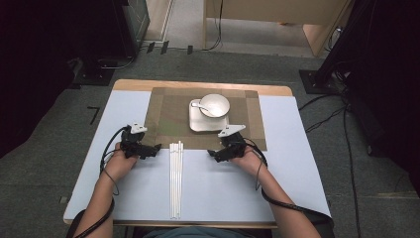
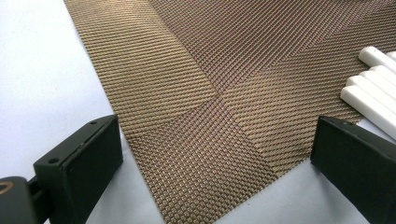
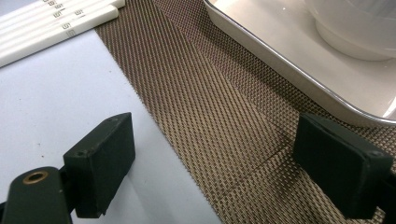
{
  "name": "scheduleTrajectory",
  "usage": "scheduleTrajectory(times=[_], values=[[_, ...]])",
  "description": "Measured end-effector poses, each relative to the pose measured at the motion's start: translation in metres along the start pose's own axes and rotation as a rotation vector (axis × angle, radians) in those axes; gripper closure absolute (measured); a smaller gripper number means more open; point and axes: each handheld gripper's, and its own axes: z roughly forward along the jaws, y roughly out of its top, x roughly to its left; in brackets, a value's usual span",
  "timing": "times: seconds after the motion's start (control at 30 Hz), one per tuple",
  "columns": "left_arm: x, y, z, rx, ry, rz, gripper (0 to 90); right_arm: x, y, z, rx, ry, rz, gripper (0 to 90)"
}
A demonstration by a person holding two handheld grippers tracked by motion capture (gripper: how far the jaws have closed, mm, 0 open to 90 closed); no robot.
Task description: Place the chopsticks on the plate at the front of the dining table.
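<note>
Several white chopsticks (image 1: pixel 176 178) lie side by side on the table, their far ends touching the front edge of a brown woven placemat (image 1: pixel 171 116). A square white plate (image 1: pixel 198 124) on the mat carries a white bowl (image 1: pixel 214 104) with a spoon (image 1: pixel 199 105) in it. My left gripper (image 1: pixel 154 148) rests left of the chopsticks, open, with the mat's corner (image 2: pixel 205 154) between its jaws and the chopstick ends (image 2: pixel 373 88) off to its right. My right gripper (image 1: pixel 214 154) sits right of them, open over the mat's edge (image 3: pixel 210 140), just short of the plate (image 3: pixel 289 51) and bowl (image 3: pixel 359 28).
The light table top (image 1: pixel 223 193) stretches towards the person's side. A wooden strip (image 1: pixel 198 85) runs along the far edge of the table. Dark stands and cables (image 1: pixel 341 114) stand on the floor around it.
</note>
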Motion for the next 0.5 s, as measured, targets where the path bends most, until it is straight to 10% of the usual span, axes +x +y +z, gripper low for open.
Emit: scheduleTrajectory(times=[0.5], values=[[-0.0024, -0.0005, -0.0004, 0.0, 0.016, -0.016, 1.6, 0.0004, -0.0005, 0.0001, -0.004, -0.003, -0.001, 12.6]])
